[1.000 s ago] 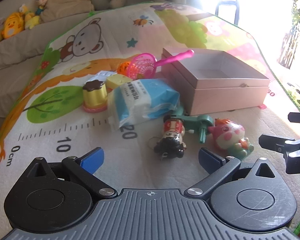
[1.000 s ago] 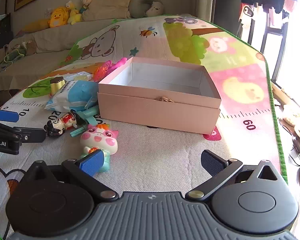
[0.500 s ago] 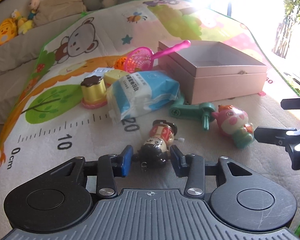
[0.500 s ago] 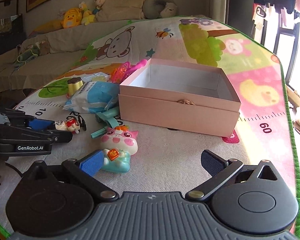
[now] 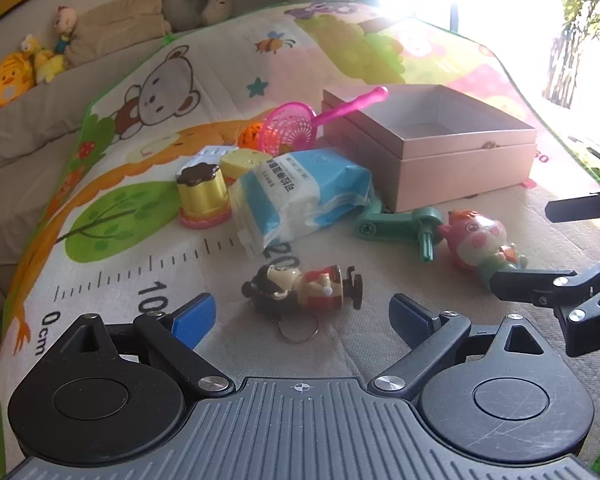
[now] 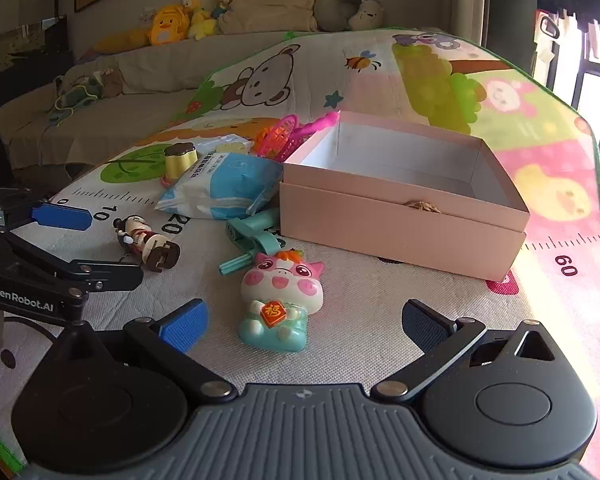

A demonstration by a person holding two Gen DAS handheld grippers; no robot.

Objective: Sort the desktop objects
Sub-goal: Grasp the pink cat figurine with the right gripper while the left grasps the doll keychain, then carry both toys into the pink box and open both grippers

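Left gripper (image 5: 302, 316): fingers spread wide, holding nothing; the doll lies on the mat between and just ahead of the blue pads (image 5: 192, 318).
Right gripper (image 6: 304, 322): fingers also wide apart, gripping nothing; the pig toy lies between them, nearer the left pad.
Doll (image 5: 300, 286): small red-bodied figure with black ears, lying on its side, a key ring (image 5: 298, 332) touching its underside.
Pig toy (image 6: 282, 300): pink face up, teal body toward the right wrist camera.
Green toy (image 5: 400, 226): flat on the mat between the tissue pack and the pig toy, touching the box's foot.
Tissue pack (image 5: 300, 194): blue and white, leaning beside the box.
Pink box (image 6: 400, 196): open, interior looks bare.
Pink net scoop (image 5: 300, 126): handle resting on the box rim.
Yellow cup (image 5: 202, 194): upright, left of the tissue pack.
Play mat (image 5: 140, 248): printed with a ruler scale, under everything.
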